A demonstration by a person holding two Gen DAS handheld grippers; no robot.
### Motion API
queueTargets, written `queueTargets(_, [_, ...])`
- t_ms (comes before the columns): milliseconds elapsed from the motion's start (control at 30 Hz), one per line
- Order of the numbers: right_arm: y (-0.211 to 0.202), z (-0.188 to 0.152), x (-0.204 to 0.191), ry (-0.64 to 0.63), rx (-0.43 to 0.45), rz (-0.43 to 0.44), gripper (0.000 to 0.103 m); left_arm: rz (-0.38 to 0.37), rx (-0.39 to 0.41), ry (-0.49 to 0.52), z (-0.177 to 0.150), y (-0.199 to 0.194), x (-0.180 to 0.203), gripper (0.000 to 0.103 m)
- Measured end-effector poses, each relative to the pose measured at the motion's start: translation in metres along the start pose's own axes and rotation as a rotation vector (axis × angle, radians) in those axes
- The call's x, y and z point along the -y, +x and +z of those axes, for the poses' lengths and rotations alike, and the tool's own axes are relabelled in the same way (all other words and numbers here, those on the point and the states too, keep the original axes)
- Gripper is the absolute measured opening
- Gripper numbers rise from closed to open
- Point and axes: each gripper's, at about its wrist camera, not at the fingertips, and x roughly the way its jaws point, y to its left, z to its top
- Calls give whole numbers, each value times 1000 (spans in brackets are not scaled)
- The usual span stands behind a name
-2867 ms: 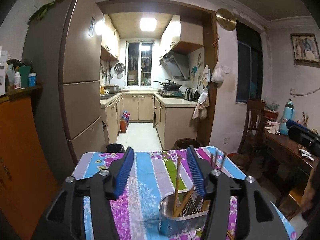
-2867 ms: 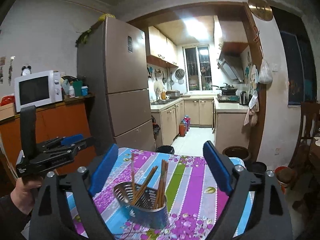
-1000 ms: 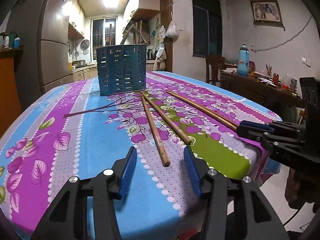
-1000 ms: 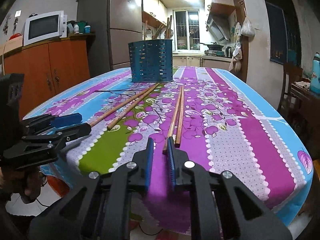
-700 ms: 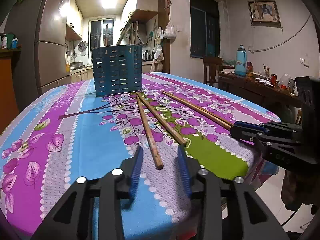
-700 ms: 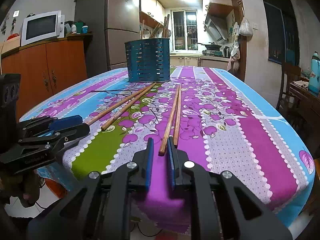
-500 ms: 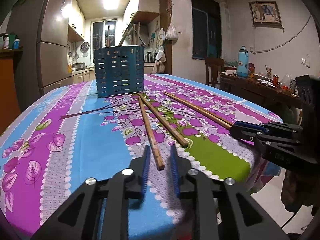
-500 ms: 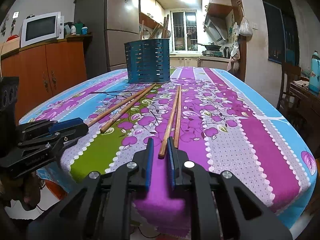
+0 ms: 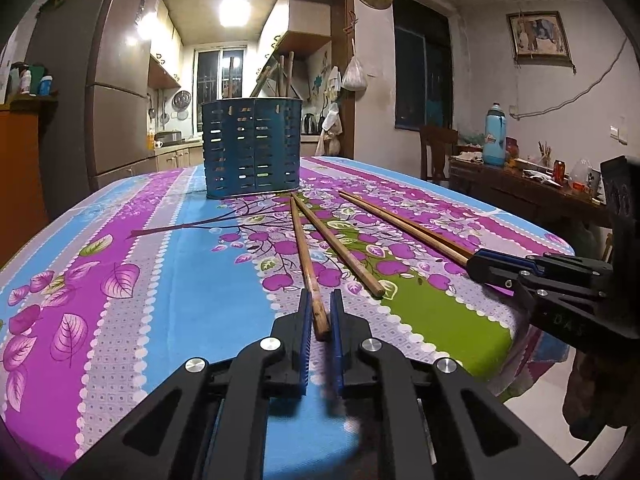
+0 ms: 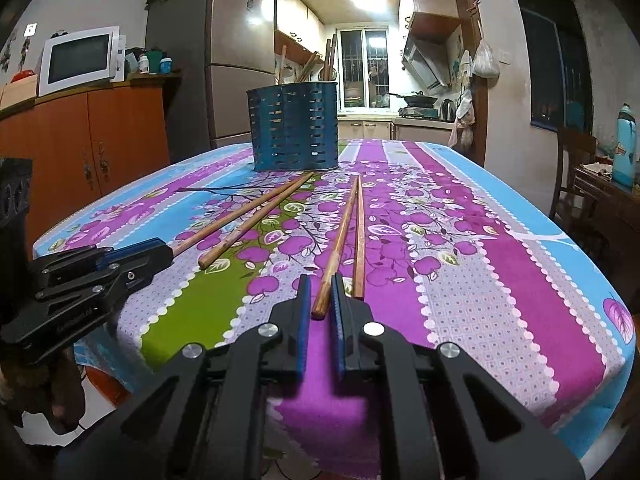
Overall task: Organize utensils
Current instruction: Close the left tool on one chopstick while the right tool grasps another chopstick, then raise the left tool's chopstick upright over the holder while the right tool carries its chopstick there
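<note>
**Status: Two Chopsticks Gripped at Table Edge, Four Awaiting Transfer**

The blue slotted holder (image 9: 251,148) stood upright on the far part of the floral tablecloth (image 9: 192,264). Several chopsticks already leaned inside it, their ends showing above the rim. That portion of the task was judged complete.

Four loose chopsticks lay flat on the cloth, in two pairs, tips pointing toward the holder and butt ends near the near table edge.

Left gripper (image 9: 319,320): the blue pads were closed to a narrow gap around the butt end of the leftmost chopstick (image 9: 305,256). Contact looked made on both sides. The chopstick rested on the cloth, not lifted. Its partner (image 9: 338,246) lay just beside it, free.

Right gripper (image 10: 320,300): the pads were clenched in the same manner on the butt end of one chopstick of the right pair (image 10: 339,240). The second chopstick of the right pair (image 10: 361,236) lay just beside it, outside the pads, with its end close to the right finger.

Remaining work, as judged: lift both gripped chopsticks, carry them to the holder, insert them upright, then collect the two free ones. Roughly half of the visible chopsticks remained on the table.
</note>
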Motion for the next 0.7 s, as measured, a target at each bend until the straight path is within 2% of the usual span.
queueTargets(233, [-2, -3, -3, -18, 19, -16, 9, 22, 40, 19, -6, -2, 4, 11])
queueTargets(467, [-1, -5, -2, 4, 39, -13, 6, 47, 30, 5, -4, -5, 7, 8])
queueTargets(700, [-19, 11, -2, 0, 79, -24, 6, 41, 80, -3, 13, -26, 4, 8])
